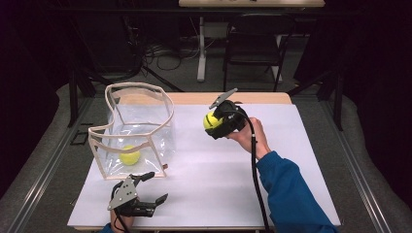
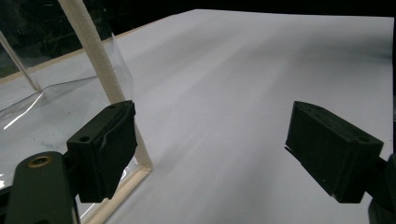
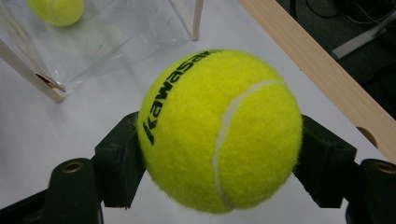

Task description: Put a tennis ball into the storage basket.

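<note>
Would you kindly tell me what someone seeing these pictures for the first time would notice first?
The bright yellow tennis ball clamped in the right gripper, held above the middle of the white table. Next, the clear bag with a cream frame standing at the table's left, a second yellow ball inside. The left gripper rests open just before the bag.

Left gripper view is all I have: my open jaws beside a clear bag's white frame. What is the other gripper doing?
Observer: The right gripper is shut on a yellow tennis ball, held above the white table.
Operator: Is the bag empty?
Observer: No, a second tennis ball already lies inside the clear bag.
Operator: Where is the held ball relative to the bag?
Observer: In the high view it is to the bag's right, apart from it, not over the opening.
</note>
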Action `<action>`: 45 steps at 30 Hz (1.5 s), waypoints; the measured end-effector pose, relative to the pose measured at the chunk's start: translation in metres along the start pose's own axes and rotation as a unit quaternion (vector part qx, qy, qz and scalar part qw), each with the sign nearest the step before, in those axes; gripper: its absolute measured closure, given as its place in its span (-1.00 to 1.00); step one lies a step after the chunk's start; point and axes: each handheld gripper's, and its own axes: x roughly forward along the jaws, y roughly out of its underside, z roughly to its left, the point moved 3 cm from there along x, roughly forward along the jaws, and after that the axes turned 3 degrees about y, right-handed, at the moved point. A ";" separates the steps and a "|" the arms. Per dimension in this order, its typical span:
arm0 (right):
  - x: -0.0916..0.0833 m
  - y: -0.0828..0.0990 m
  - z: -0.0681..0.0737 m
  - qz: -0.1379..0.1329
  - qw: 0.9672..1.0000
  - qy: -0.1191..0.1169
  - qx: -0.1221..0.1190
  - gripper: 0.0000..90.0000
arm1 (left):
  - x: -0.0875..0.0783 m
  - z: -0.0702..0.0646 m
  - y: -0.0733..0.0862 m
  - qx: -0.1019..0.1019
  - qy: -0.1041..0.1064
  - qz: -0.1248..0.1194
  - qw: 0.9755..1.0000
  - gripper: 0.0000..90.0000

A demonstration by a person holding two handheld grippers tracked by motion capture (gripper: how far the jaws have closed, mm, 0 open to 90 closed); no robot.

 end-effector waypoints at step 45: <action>-0.006 -0.041 0.003 -0.022 1.000 -0.007 -0.019 -0.42 | -0.001 0.001 0.000 -0.001 -0.003 -0.002 1.000 -0.65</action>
